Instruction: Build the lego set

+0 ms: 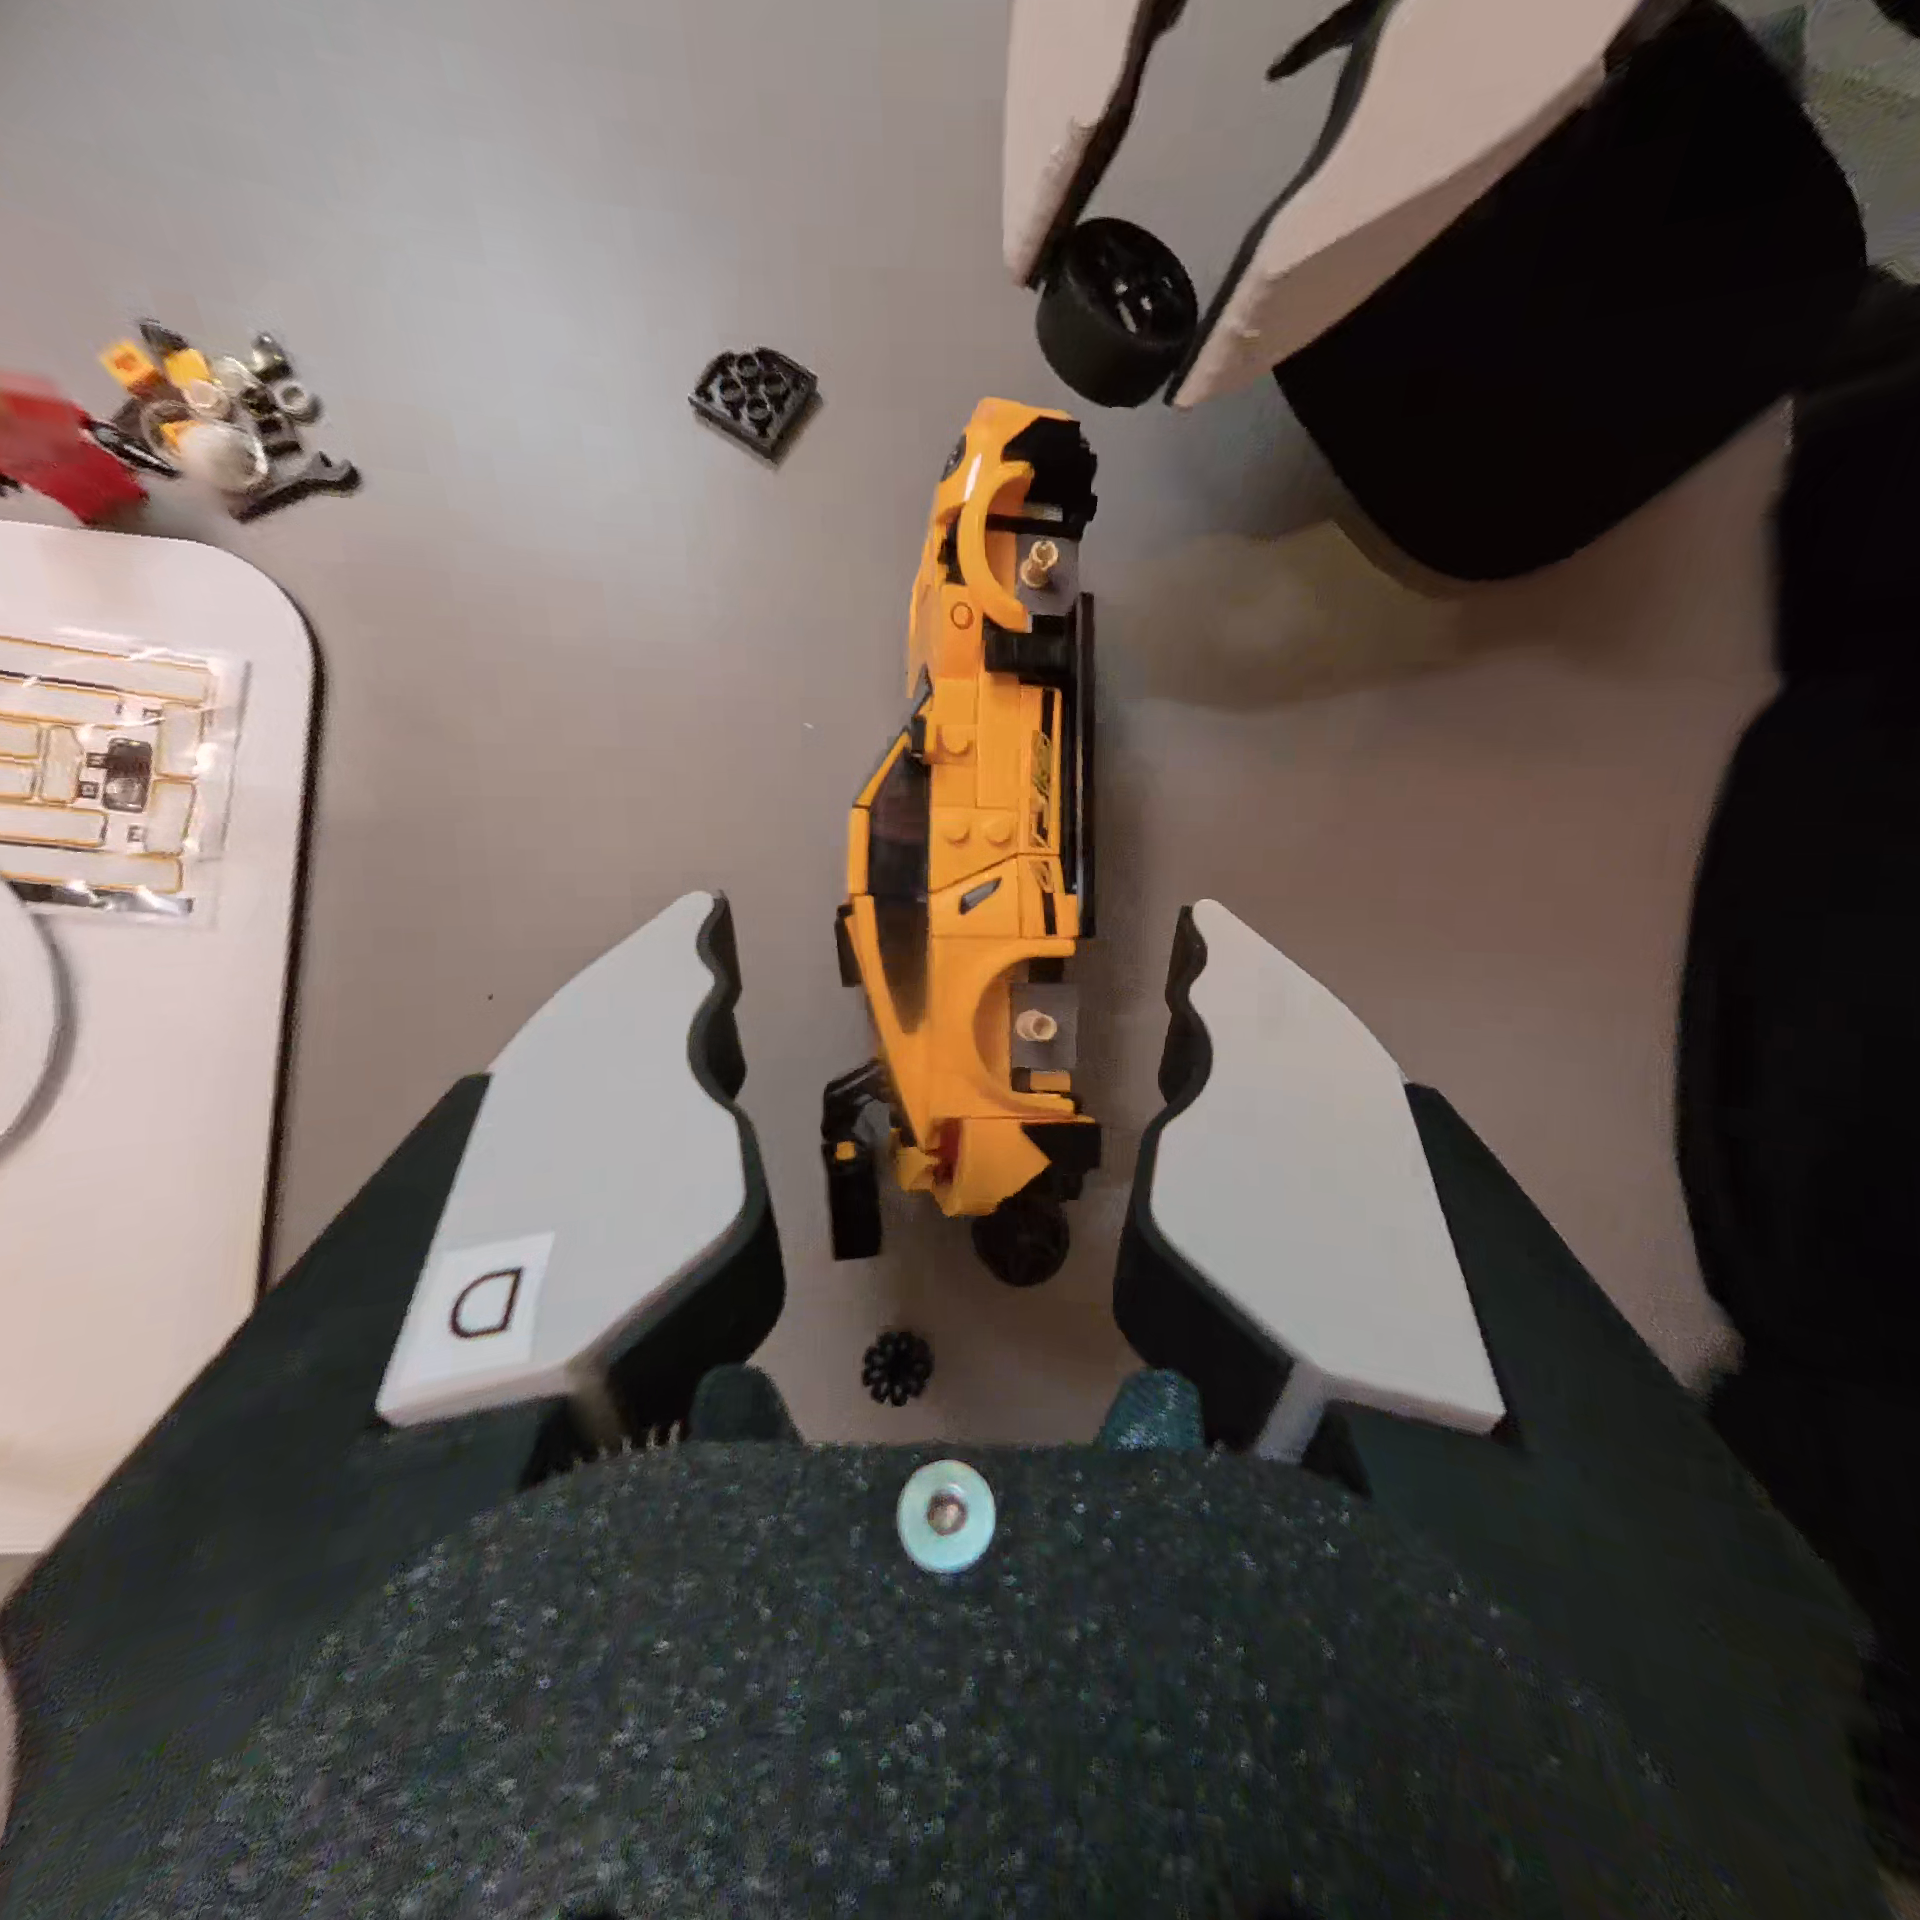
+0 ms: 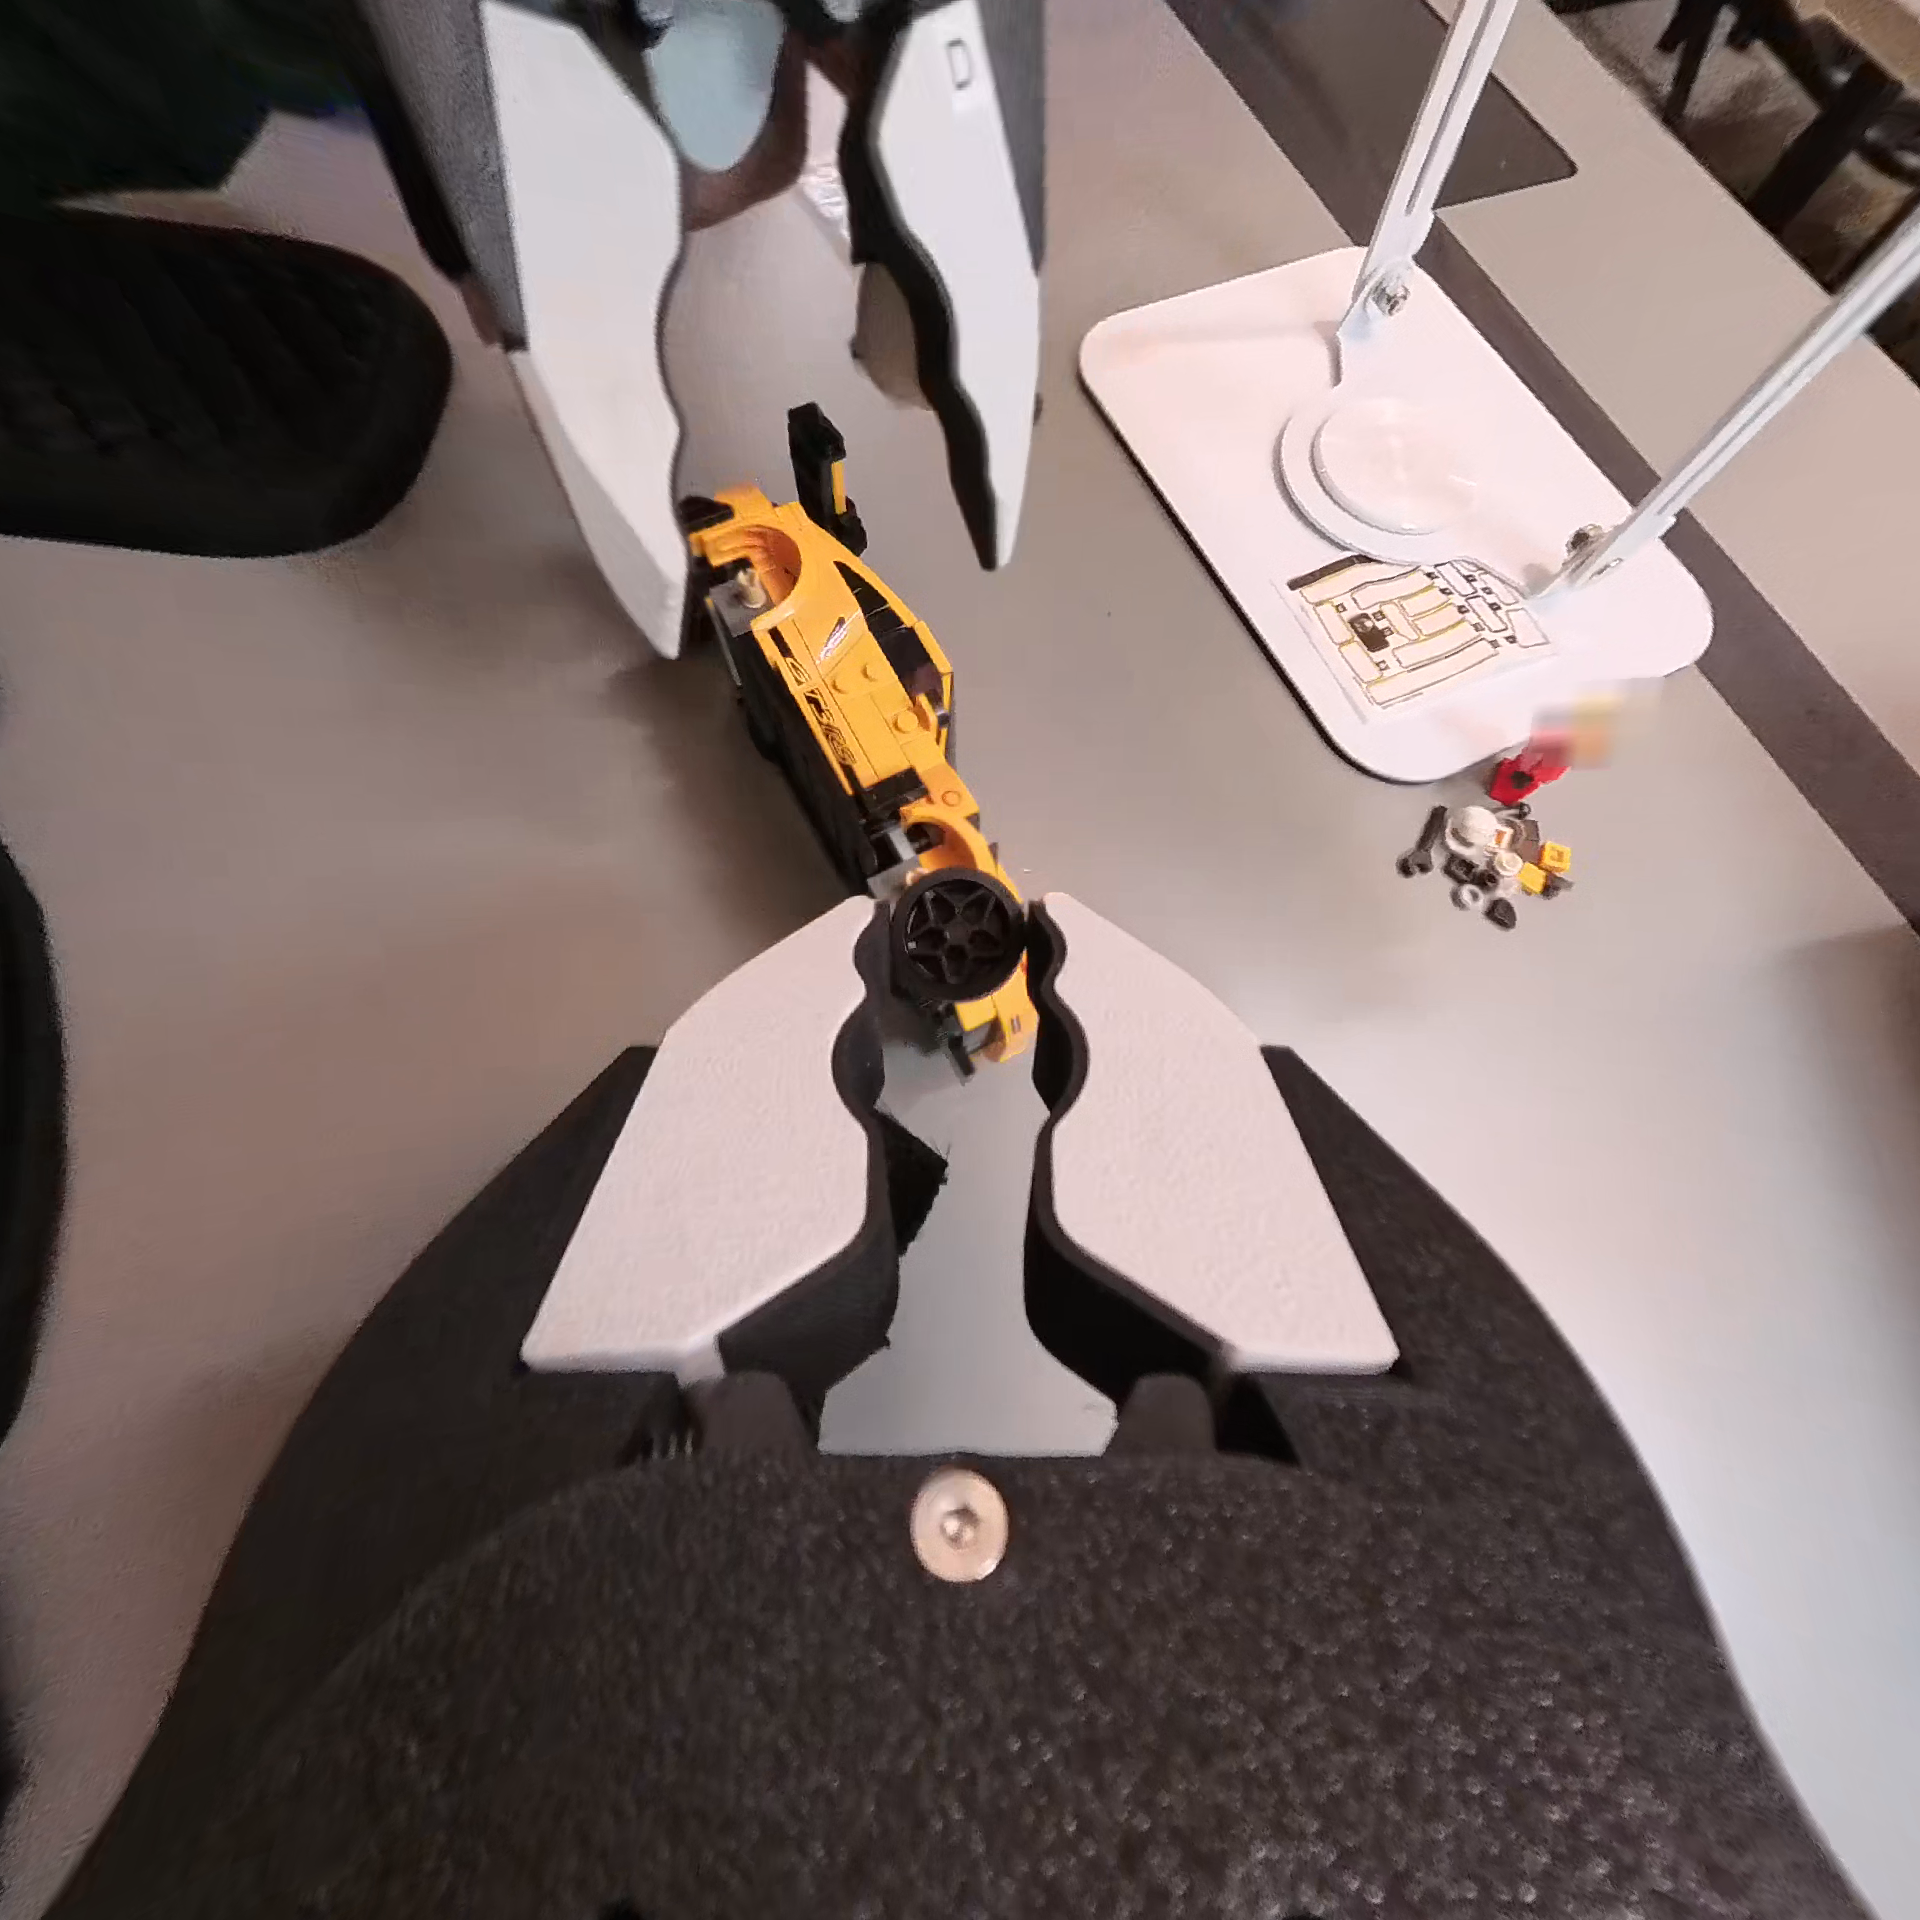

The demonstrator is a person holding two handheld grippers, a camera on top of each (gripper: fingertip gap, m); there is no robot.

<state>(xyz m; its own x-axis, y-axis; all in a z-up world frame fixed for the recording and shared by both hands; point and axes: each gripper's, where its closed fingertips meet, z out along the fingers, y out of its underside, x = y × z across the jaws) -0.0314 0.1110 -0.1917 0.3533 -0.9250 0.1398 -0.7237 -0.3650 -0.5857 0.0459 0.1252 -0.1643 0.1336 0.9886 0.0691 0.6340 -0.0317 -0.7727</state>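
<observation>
Far left on the grey table [image 1: 520, 208] sits a white lamp base [image 1: 156, 1039] carrying a sticker sheet [image 1: 104, 769]. Just beyond it lies a small pile of loose parts [image 1: 208, 416], with a red piece at its edge. Further right, a black studded plate [image 1: 755, 400] lies on its own.

At centre, the yellow car [image 1: 966, 831] lies on its side. Body, dark windscreen and rear wing appear assembled. Both axle pins [image 1: 1039, 566] on the upturned side are bare. A black wheel [image 1: 1023, 1247] lies just beside the rear of the car, and a small black wheel insert [image 1: 896, 1367] lies loose nearer the camera.

The left gripper [image 1: 956, 935] hovers over the rear half of the car with jaws spread wide, holding nothing. One finger stands just beside the car in the right wrist view; contact cannot be confirmed.

At right, the right gripper [image 2: 956, 940] has its jaws closed on a black tyre with rim [image 2: 956, 930], positioned close to the front wheel arch.

Assessment: the build is near completion. Remaining work appears to be fitting the wheels to the exposed pins, then placing the loose parts and any remaining stickers.
</observation>
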